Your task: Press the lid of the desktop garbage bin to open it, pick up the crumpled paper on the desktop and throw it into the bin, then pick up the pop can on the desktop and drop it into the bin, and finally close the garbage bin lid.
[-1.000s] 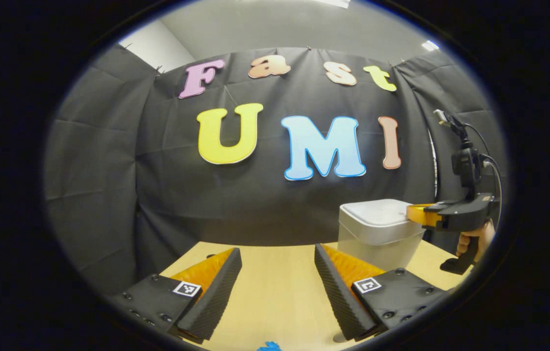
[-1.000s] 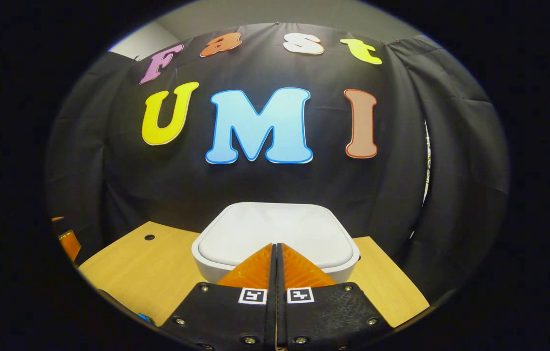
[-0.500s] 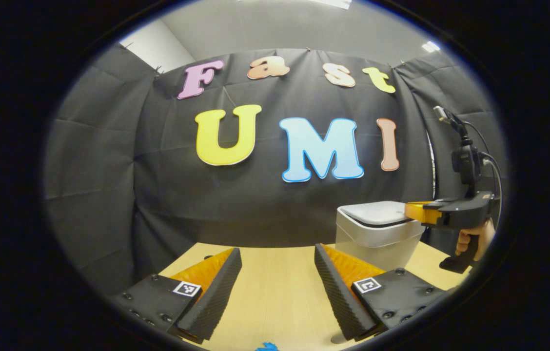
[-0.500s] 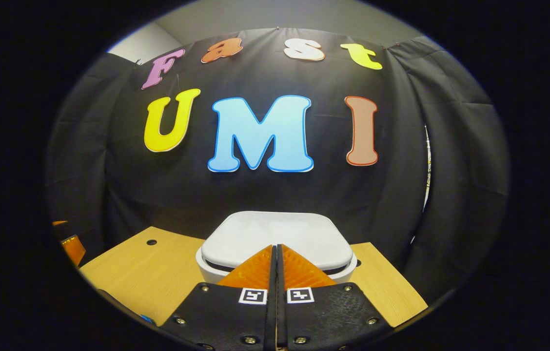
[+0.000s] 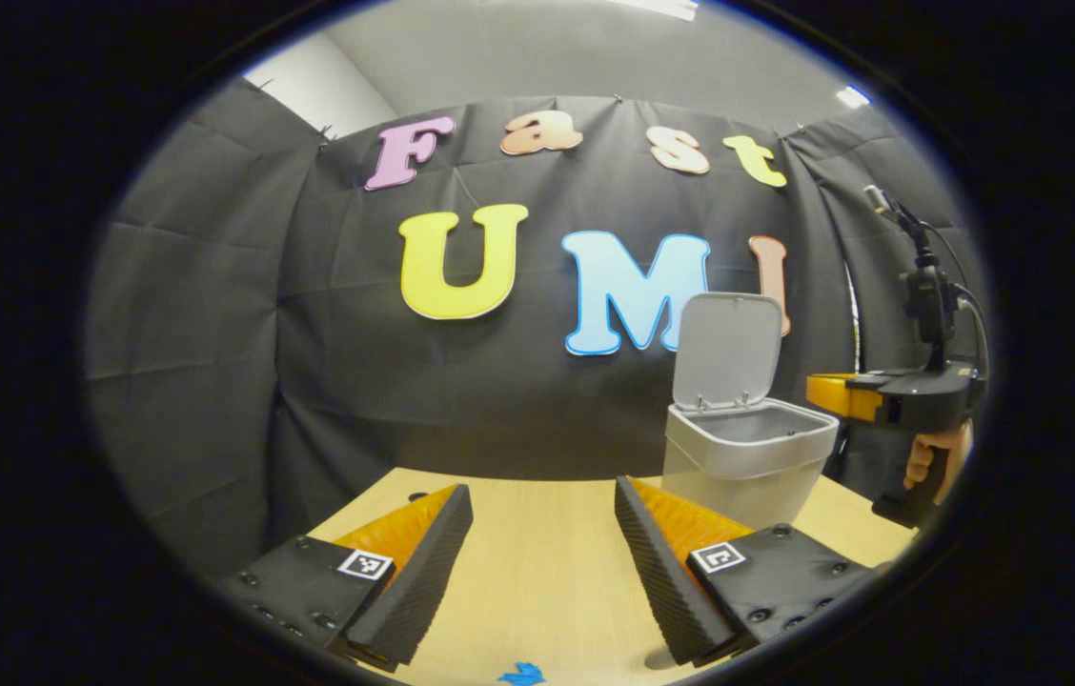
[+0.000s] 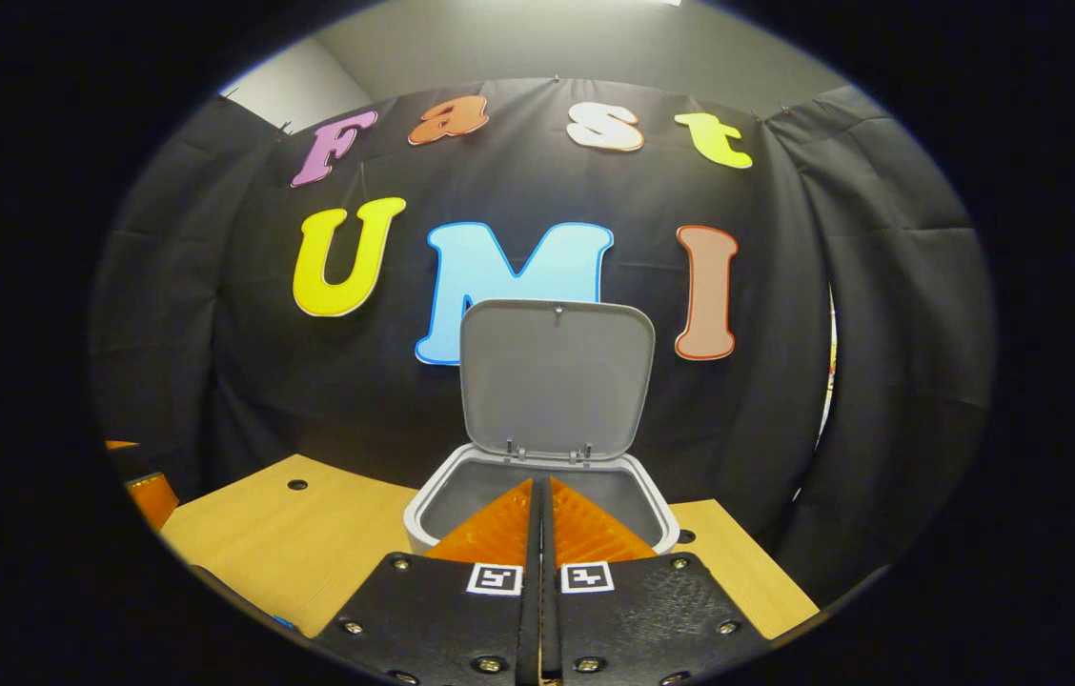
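— Where's the bin?

— The garbage bin [image 6: 537, 500] stands on my wooden table [image 6: 299, 543] close to the booth's black cloth wall. In the right gripper view it sits dead ahead, just past my fingertips. In the left gripper view the bin [image 5: 747, 467] is off to the right, beyond my right-hand finger there.

— And the lid?

— The lid [image 6: 555, 381] stands upright on its hinges at the bin's back edge, its inner face turned toward me. The mouth of the bin is open, and what I can see of the inside is a plain grey wall. In the left gripper view the lid [image 5: 726, 351] rises against the cloth.

— How are your tongs?

— My right gripper [image 6: 541, 505] has its two fingers pressed flat together with nothing between them, the tips over the near rim of the bin. In the left gripper view I see that same tool [image 5: 828, 393] from the side, level, just beside the bin's rim, with my hand [image 5: 930, 459] on the handle below it. My left gripper [image 5: 542, 500] hangs low over the table with its fingers spread wide apart, holding nothing.

— Anything else on the table?

— A small blue scrap [image 5: 523, 675] lies on the wood at the near edge. I can't tell what it is.
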{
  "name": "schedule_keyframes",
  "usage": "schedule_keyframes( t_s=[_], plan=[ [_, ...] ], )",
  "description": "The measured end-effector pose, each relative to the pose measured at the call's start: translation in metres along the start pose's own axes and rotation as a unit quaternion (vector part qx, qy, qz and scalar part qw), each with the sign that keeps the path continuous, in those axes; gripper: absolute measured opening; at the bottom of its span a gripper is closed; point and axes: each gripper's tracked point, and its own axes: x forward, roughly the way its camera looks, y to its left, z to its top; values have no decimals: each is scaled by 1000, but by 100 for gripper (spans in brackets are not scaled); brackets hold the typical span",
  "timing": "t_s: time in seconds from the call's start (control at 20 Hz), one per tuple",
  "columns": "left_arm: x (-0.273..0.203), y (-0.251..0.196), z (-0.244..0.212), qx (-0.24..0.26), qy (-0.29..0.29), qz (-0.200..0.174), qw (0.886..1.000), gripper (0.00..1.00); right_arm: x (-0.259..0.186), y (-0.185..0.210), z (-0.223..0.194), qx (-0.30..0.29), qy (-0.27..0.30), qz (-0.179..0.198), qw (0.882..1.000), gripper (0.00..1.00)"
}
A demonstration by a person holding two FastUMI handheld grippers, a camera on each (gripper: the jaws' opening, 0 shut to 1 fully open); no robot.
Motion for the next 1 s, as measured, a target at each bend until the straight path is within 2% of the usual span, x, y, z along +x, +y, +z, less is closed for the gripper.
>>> schedule_keyframes(
  t_s=[0.15, 0.55, 0.6, 0.65, 0.7, 0.75, 0.8, 0.85, 0.95, 1.0],
  plan=[
    [0, 3, -2, -3, 2, 2, 1000, 98, -9, 1, 4, -7, -7, -1, 1000, 1],
    [-5, 12, -11, 4, 4, 4, 1000, 100, -33, 7, 0, 5, -16, 6, 1000, 1],
    [-6, 14, -12, 6, 5, 6, 1000, 100, -37, 7, 0, 5, -18, 4, 1000, 7],
    [-6, 16, -14, 8, 7, 7, 1000, 100, -41, 7, -1, 5, -20, 5, 1000, 7],
    [-7, 18, -17, 8, 9, 7, 1000, 98, -44, 5, 0, 4, -23, 2, 1000, 18],
    [-7, 19, -20, 8, 11, 7, 1000, 95, -48, 4, 0, 5, -28, 0, 1000, 19],
    [-8, 20, -23, 8, 14, 6, 1000, 98, -52, 3, 3, 6, -33, -4, 999, 26],
    [-9, 22, -27, 9, 17, 7, 1000, 98, -55, 1, 5, 8, -39, -6, 999, 27],
    [-11, 25, -35, 7, 25, 8, 1000, 98, -62, 2, 9, 12, -50, -10, 999, 40],
    [-13, 26, -39, 4, 29, 8, 1000, 98, -67, 2, 11, 11, -54, -12, 998, 53]
  ],
)
